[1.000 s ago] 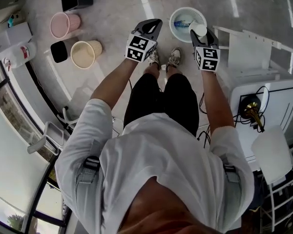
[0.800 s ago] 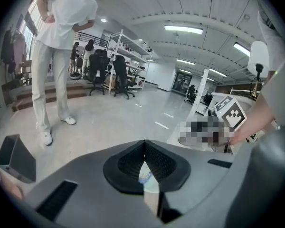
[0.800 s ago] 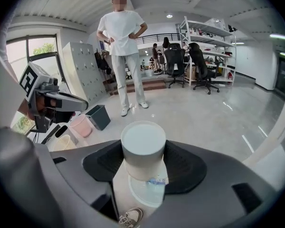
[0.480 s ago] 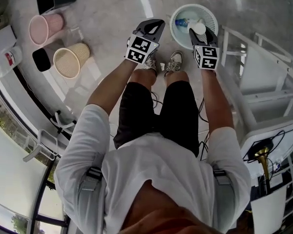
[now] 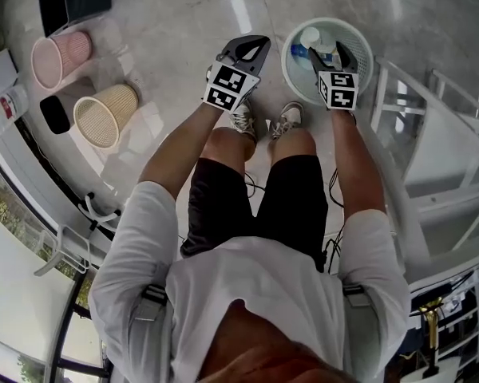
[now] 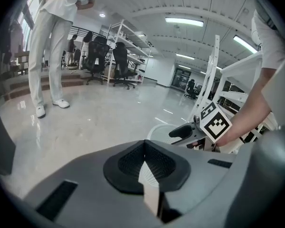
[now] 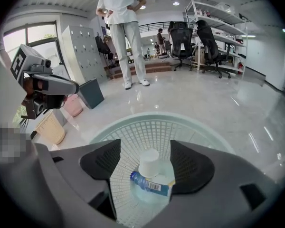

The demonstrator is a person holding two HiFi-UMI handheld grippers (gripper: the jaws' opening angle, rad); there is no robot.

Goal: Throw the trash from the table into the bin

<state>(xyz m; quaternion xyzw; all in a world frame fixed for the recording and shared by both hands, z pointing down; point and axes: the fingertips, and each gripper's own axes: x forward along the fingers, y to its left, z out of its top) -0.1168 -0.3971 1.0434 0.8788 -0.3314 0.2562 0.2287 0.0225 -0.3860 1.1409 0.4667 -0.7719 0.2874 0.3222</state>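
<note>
There — bottle (image 7: 152, 186) flat across bin (image 7: 190, 121)

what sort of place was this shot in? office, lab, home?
Probably an open-plan office or lab floor, not a home: office chairs, white shelving racks, and a wide glossy floor under ceiling strip lights.

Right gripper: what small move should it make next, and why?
Probably lift the right gripper away. Its jaws are opening with nothing between the pads, and the cup lies below in the bin on a bottle.
</note>
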